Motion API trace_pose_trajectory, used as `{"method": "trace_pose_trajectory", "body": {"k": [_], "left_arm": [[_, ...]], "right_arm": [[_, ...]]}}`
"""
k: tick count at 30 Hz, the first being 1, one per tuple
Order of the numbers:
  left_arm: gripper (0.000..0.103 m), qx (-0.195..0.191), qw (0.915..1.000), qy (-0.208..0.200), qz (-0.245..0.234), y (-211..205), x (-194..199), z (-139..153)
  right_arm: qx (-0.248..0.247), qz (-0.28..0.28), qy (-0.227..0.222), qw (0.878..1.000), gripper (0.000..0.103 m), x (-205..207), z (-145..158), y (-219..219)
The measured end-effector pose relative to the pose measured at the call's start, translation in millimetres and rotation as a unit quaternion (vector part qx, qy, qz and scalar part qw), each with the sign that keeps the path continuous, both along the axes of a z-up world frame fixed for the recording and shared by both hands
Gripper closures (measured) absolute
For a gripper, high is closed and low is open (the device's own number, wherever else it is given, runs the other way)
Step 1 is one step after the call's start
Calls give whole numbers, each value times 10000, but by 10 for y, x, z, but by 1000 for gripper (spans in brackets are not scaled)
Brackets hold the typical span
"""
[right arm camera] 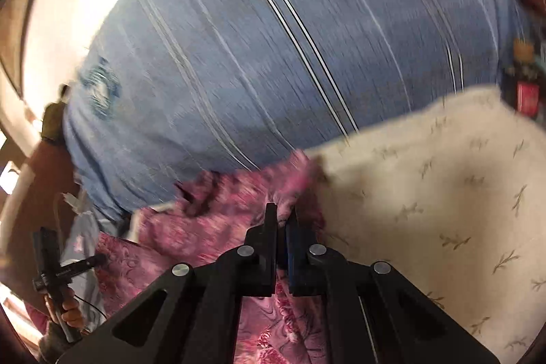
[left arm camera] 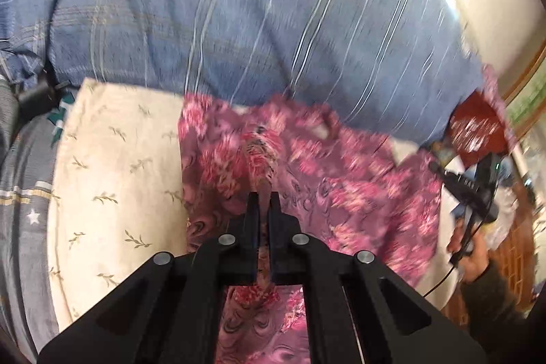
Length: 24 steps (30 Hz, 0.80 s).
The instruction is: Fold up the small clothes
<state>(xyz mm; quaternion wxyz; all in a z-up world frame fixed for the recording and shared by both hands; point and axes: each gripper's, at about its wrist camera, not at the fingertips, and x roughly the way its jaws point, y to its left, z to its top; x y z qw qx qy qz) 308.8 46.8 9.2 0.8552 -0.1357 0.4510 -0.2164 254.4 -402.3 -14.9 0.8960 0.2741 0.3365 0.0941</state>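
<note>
A pink floral garment (left arm camera: 341, 179) lies rumpled on a cream leaf-print sheet (left arm camera: 112, 166). In the left wrist view my left gripper (left arm camera: 263, 196) is shut on a raised ridge of its fabric, which runs up between the two fingers. Far right in that view, the right gripper (left arm camera: 467, 190) reaches the garment's right edge, with a hand (left arm camera: 471, 258) on its handle. In the right wrist view my right gripper (right arm camera: 283, 212) is shut on a bunched edge of the pink garment (right arm camera: 204, 220). The left gripper (right arm camera: 68, 268) shows small at the lower left. Both views are motion-blurred.
A bulky blue striped duvet (left arm camera: 273, 23) rises just behind the garment and fills the upper part of both views (right arm camera: 273, 57). A grey star-print cloth (left arm camera: 27, 193) lies left of the sheet. Red clutter (left arm camera: 477, 128) and wooden furniture stand beyond the bed at the right.
</note>
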Motion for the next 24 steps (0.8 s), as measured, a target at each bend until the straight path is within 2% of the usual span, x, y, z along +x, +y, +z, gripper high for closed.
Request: {"method": "trace_pose_trajectory", "body": {"k": [4, 8, 9, 11, 15, 17, 18, 19, 22, 24], "left_arm": [[101, -116, 9990, -201, 382, 151, 172, 195], [101, -207, 9953, -250, 915, 305, 559, 135], [101, -230, 9946, -198, 994, 312, 659, 68], [101, -195, 9927, 171, 1181, 337, 893, -219], [100, 287, 9872, 865, 1307, 247, 1135, -876], [99, 401, 9863, 936, 1301, 229, 1150, -1009], [99, 383, 9865, 894, 1320, 247, 1132, -985], [97, 338, 9867, 868, 1335, 280, 1112, -936], [95, 273, 9867, 772, 1407, 455, 961, -665], [79, 37, 9873, 776, 1383, 558, 758, -505]], "right_arm": [[213, -189, -443, 9986, 99, 10, 307, -102], [352, -366, -651, 9966, 99, 197, 389, -132], [336, -412, -573, 9969, 99, 281, 343, -132], [142, -496, -202, 9985, 99, 508, 143, -106], [-74, -720, 847, 9938, 99, 878, -505, -91], [-130, -844, 1250, 9885, 98, 933, -730, -91], [-36, -839, 1309, 9878, 98, 927, -779, -104], [84, -851, 1261, 9883, 93, 881, -768, -132], [168, -917, 1030, 9903, 92, 613, -569, -218], [247, -869, 939, 9915, 91, 349, -447, -257]]}}
